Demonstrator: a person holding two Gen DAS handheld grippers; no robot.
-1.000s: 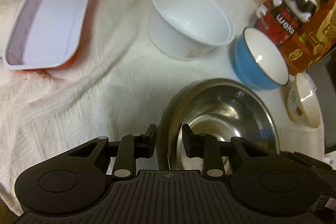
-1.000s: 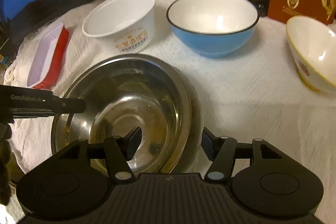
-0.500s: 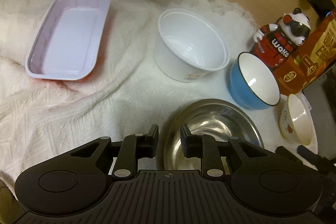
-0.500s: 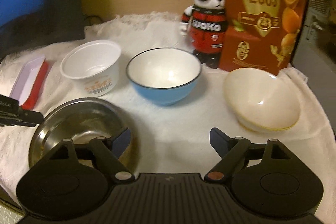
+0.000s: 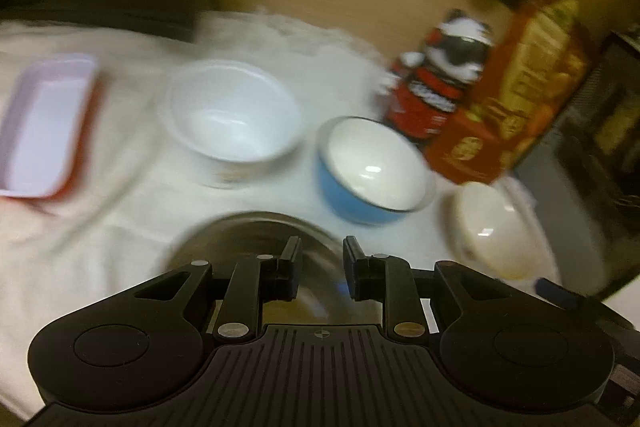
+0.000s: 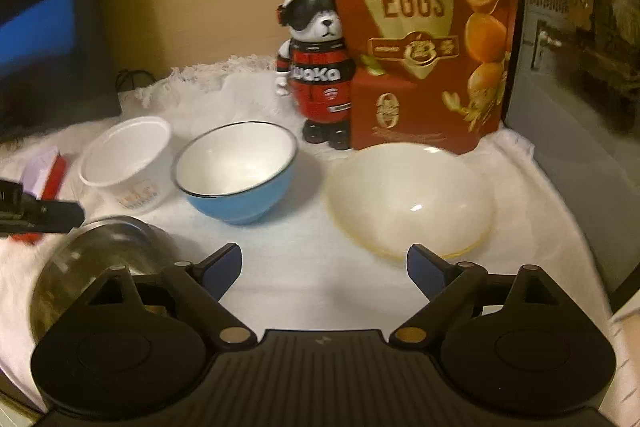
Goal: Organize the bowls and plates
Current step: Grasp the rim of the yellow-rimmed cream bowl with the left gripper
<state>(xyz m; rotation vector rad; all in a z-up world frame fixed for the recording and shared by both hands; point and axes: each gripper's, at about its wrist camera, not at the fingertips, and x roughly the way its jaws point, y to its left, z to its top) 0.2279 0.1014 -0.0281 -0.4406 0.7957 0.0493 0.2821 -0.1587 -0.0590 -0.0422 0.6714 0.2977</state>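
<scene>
My left gripper is shut on the rim of the steel bowl. In the right wrist view that steel bowl hangs tilted at the lower left, with the left gripper at its upper edge. My right gripper is open and its jaws are still opening, with only white cloth between them. Just beyond its right finger sits the cream bowl. The blue bowl and the white plastic bowl stand further left. The left wrist view is blurred.
A red tray with a white inside lies at the far left of the white cloth. A panda figure and a quail-egg bag stand at the back. A dark screen is at the left and a dark cabinet at the right.
My right gripper let go of the steel bowl's rim, widened, and swung right toward the cream bowl. My left gripper kept its hold and rose, and the bowl now tilts.
</scene>
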